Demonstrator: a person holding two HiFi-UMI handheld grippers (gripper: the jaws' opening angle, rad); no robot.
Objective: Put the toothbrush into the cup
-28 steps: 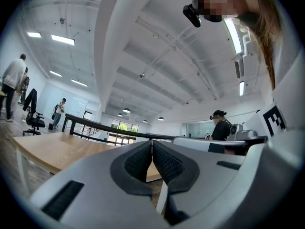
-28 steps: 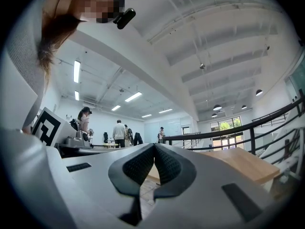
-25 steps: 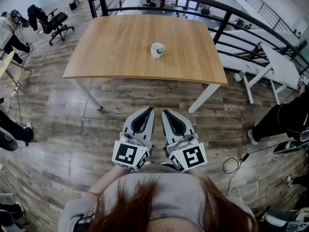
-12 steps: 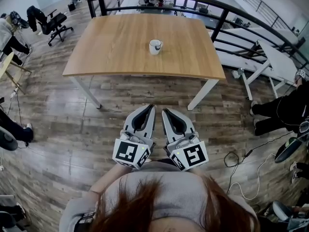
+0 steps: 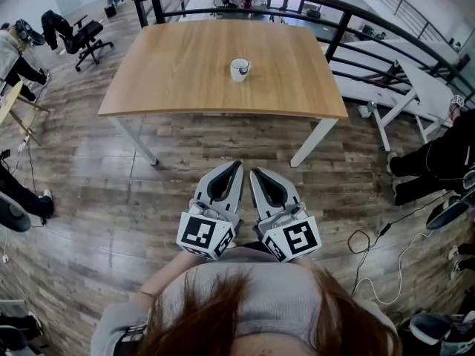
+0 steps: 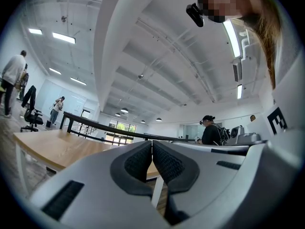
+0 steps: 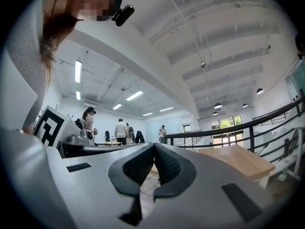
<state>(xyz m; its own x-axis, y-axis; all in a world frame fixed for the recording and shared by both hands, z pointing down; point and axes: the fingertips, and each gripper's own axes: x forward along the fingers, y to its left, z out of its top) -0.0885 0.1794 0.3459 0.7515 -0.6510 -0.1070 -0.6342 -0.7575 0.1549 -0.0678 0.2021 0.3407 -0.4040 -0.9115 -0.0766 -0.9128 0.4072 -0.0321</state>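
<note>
Two grey two-jaw grippers show side by side low in the head view, close in front of the person's grey-sleeved chest and well short of the table. At the far left a black office chair (image 5: 83, 34) stands on the dark wood-plank floor (image 5: 104, 199). The left gripper (image 5: 237, 166) points toward the table, and its own view shows its black ribbed pads (image 6: 140, 161) pressed together with nothing between them. Ahead of both tools, a rectangular light-wood table with white legs (image 5: 178, 80) carries a small white cup with a handle (image 5: 239, 69), upright near the table's middle and well apart from either tool; what it holds is too small to tell. The right gripper (image 5: 254, 172) lies just beside the left one, its pads (image 7: 167, 163) likewise closed on each other and empty. A black metal railing (image 5: 349, 22) curves behind the table, and at the right edge a person's legs in dark trousers (image 5: 434, 169) and a black cable (image 5: 371, 243) are on the floor
</note>
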